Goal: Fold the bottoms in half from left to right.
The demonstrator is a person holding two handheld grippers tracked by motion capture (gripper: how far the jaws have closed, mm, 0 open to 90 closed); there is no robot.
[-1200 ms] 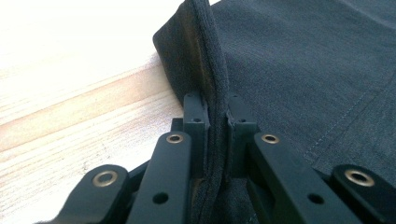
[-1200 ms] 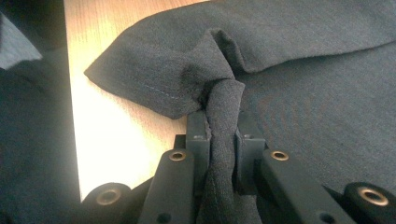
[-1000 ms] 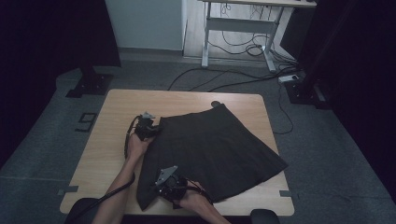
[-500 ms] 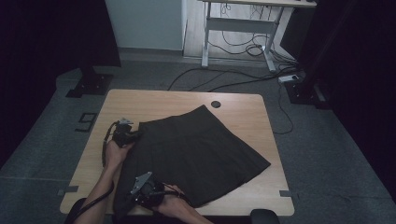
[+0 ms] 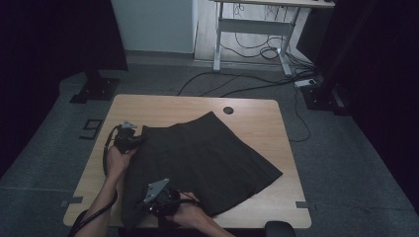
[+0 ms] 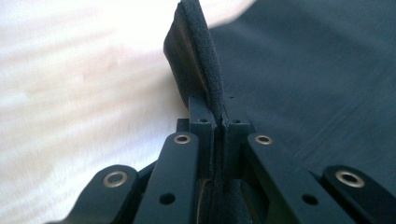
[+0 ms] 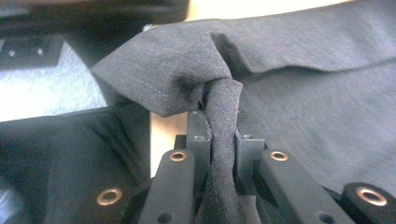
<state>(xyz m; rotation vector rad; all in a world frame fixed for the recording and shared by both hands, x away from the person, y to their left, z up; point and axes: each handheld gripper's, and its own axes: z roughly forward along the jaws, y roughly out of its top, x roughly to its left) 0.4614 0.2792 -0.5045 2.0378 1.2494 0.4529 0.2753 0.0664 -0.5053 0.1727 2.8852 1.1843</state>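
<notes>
High view had the dark skirt spread flat across the wooden table, lying on a diagonal — waistband corner toward the far middle, near the round cable hole, and the wide hem fanning out toward the near right edge. So the long axis ran roughly from the near left corner up to the far right side of the tabletop.

My left gripper sat at the skirt's left corner, jaws pressed together on a thick folded edge of the fabric — in the left gripper view that edge stood up on end right out of the pinch, with pale table to one side and dark cloth to the other. My right gripper was at the near edge of the table, clamped on a bunched twist of the grey cloth that puckered out above the jaws.

Around the table: grey carpet, loose cables on the floor by a white desk frame, dark stand bases at left and right. Nothing lay on the skirt. No readable writing anywhere.
</notes>
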